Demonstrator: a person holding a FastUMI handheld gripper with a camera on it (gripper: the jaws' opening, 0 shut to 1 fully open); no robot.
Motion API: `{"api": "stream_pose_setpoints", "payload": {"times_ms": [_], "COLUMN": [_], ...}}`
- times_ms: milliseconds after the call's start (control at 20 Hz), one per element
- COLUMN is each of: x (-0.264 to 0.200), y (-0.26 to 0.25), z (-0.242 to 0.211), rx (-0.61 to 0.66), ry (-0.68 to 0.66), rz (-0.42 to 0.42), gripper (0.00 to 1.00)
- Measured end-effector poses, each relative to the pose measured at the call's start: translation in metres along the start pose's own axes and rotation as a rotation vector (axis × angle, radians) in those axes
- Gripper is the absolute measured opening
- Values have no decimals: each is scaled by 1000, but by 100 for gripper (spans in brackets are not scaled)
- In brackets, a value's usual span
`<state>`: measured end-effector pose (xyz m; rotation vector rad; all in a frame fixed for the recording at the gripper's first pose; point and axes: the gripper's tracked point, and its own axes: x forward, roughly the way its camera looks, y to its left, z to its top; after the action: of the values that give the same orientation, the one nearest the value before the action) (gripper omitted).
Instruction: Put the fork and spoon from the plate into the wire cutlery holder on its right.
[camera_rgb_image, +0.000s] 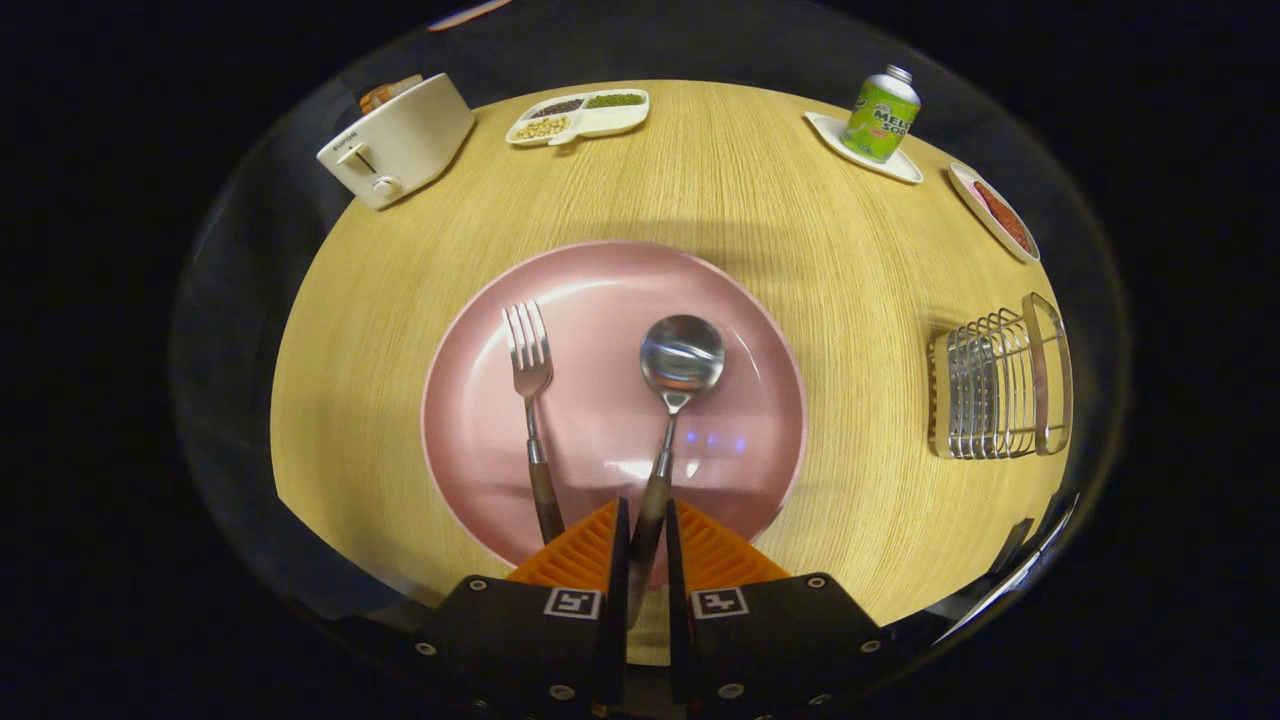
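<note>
At the far left of the round wooden table (700, 190) a cream toaster (398, 140) sat near the edge, and just beside it, further along the back, lay a divided snack dish (580, 115) with beans and grains in its compartments. In the middle stood the pink plate (612, 400), with both utensils lying on it, bowls and tines pointing away from the camera. The fork (531, 400) lay on the plate's left half, its dark handle running back toward the rim, untouched. To its right lay the spoon (670, 420), and its handle ran straight in between the fingers of the gripper (647, 545). The jaws stood narrowed to a slim slot around that handle and appeared clamped on it (the gap left on either side was too thin to judge with certainty).

So the step in hand looked like the spoon's pickup, with the fork to follow. The next move would call for a clean lift off the plate, then a carry to the right to the wire cutlery holder (1000, 385), which stood on the table well apart from the plate; the spoon would need tipping upright to drop in. Beyond the holder, at the back right, were a green can (880, 115) on a small white tray (865, 150) and a dish of red food (995, 212).
</note>
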<state>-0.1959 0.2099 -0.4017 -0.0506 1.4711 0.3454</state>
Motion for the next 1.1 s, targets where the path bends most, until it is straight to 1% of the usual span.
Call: {"api": "stream_pose_setpoints", "payload": {"times_ms": [150,300,400,550,650,900,1100], "x": [1,0,-1,-8,-15,-50,-102], "y": [-3,-6,-9,-11,-18,-34,-71], "z": [1,4,5,10,17,37,50], "rx": [1,-9,-28,-40,-57,-54,-20], "ry": [37,53,46,15,-17,-123,-218], "rz": [7,17,15,29,23,27,5], "gripper": [14,7,5,5,5,5,5]}}
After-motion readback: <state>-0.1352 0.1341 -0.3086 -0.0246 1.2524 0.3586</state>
